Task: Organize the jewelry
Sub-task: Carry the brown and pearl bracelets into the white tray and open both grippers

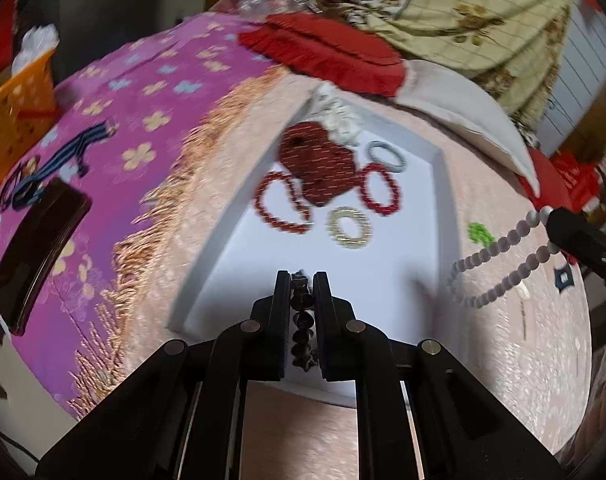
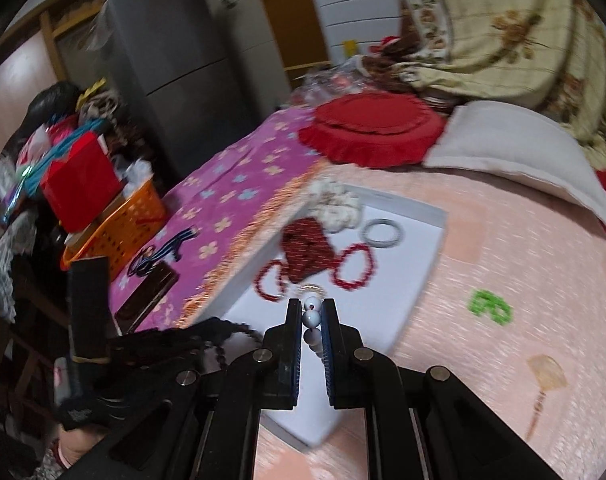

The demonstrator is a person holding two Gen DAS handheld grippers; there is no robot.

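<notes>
Several pieces of jewelry lie in the shallow white tray (image 1: 437,184) on the peach bedspread (image 1: 543,360): a dark red beaded pouch (image 1: 317,160), two red bead bracelets (image 1: 281,204) either side of it, a gold ring-shaped bracelet (image 1: 350,227) nearer the grippers, a grey bangle (image 1: 387,155) and a heap of white beads (image 1: 337,118) at the far corner. A small green bead cluster (image 2: 489,307) sits on the bedspread just outside the tray. Beyond the tray are a red frilled cushion (image 2: 373,130), a white pillow (image 2: 519,148) and a purple flowered sheet (image 1: 143,92) carrying a dark flat case (image 1: 39,256) and a blue striped cord (image 1: 69,152); an orange plastic basket (image 2: 119,226) stands beside the bed.

The left gripper (image 1: 302,280) hangs over the tray's near end, its jaws narrow and clamped on a string of dark brown beads (image 1: 301,320). The right gripper (image 2: 312,308), near the tray's edge, has its jaws narrow too, pinching a pale grey bead strand (image 1: 491,264) that dangles in a loop above the bedspread
</notes>
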